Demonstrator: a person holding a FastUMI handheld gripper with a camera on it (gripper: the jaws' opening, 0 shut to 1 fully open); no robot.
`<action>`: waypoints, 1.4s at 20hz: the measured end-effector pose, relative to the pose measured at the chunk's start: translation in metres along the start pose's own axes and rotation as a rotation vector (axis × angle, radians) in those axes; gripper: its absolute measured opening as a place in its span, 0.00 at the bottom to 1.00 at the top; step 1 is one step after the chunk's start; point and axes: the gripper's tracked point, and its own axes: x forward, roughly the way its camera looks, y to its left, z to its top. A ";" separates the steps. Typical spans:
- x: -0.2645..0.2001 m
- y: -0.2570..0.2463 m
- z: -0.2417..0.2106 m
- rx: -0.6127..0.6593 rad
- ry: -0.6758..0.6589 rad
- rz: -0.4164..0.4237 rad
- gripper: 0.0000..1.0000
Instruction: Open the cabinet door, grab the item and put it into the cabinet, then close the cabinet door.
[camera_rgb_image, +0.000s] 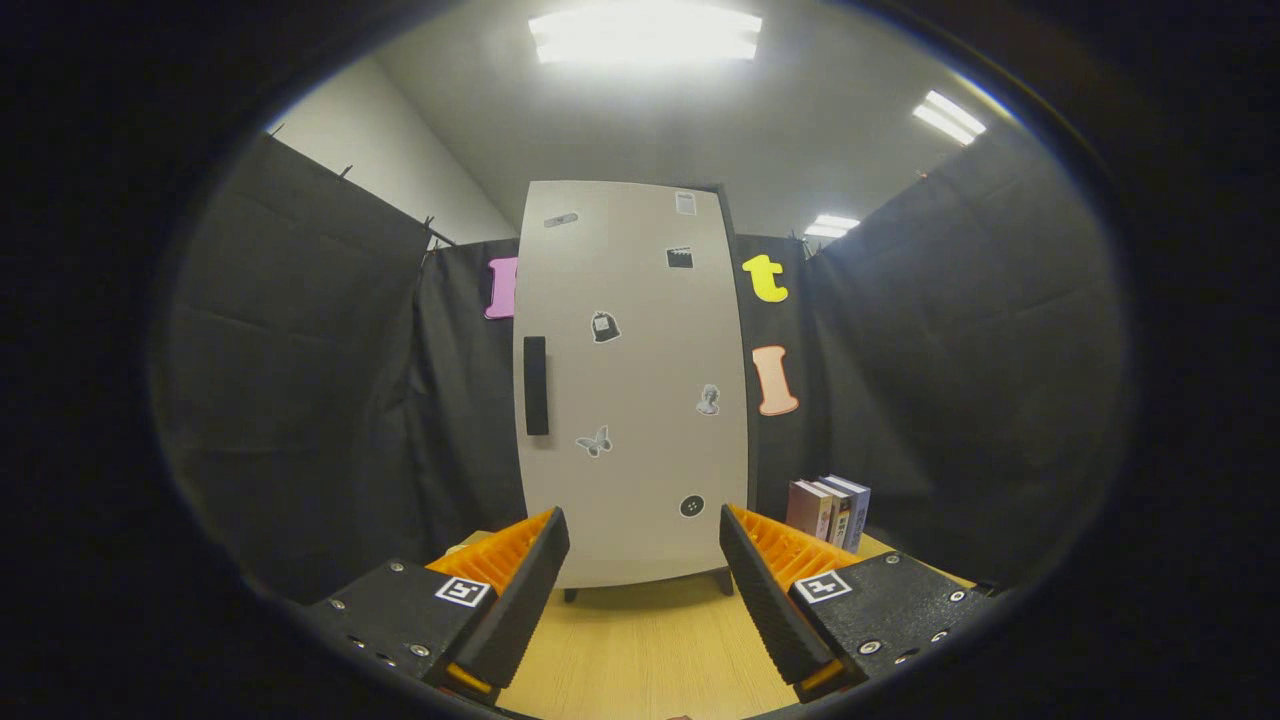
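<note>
A tall pale cabinet (632, 390) stands on short dark legs on the wooden table, straight ahead of the fingers. Its door is closed and carries several small stickers. A dark vertical handle (536, 385) sits near the door's left edge, above and beyond the left finger. My gripper (644, 540) is open, with nothing between its fingers, and stands a short way off the cabinet's lower part. A few upright books (828, 510) stand on the table to the right of the cabinet, just beyond the right finger.
The light wooden table (650, 640) runs from under the fingers to the cabinet's feet. Black cloth walls close in on the left, right and behind the cabinet. Ceiling lights shine overhead.
</note>
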 end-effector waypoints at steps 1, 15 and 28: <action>0.000 0.001 0.000 -0.004 -0.001 0.003 0.94; -0.001 0.017 0.004 -0.009 -0.009 0.015 0.94; 0.002 0.040 0.000 -0.013 -0.009 0.036 0.94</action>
